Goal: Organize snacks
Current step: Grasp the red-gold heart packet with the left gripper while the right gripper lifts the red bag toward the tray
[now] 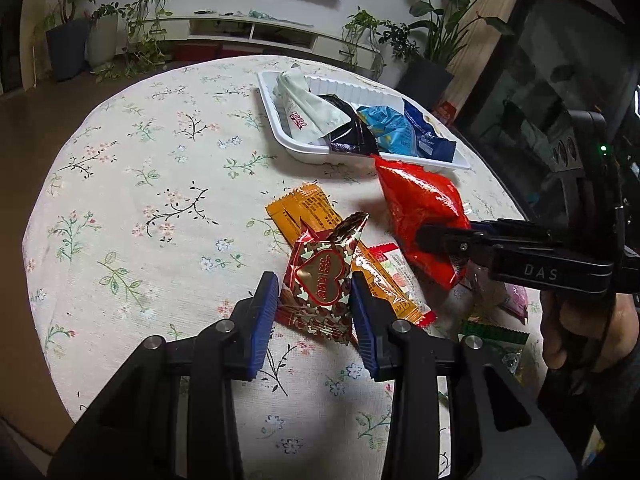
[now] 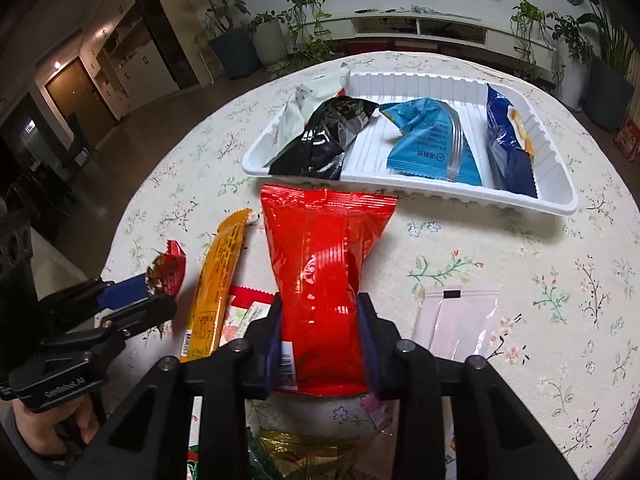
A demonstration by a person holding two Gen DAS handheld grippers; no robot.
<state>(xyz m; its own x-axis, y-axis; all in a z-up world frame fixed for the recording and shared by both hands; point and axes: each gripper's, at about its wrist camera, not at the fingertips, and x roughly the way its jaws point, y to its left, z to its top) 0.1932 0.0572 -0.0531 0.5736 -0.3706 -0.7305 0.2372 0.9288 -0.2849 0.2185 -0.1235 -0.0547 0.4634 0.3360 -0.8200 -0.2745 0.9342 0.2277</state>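
Tray [image 2: 560, 204] holding four packets | tablecloth [image 1: 140, 200] floral, plants behind | we are pinching red bag [image 2: 320, 280] with right gripper [image 2: 320, 336], heart packet [image 1: 320, 280] with left gripper [image 1: 316, 312]

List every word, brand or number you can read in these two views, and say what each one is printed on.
"DAS": on the black body of the right gripper, seen from the left wrist.
"GenRobot.AI": on the black body of the left gripper, seen from the right wrist.
Unreadable, too small, upside down or blurred: heart-label foil packet, long orange wrapper, light-blue packet, white packet, shiny red plastic bag's barcode.
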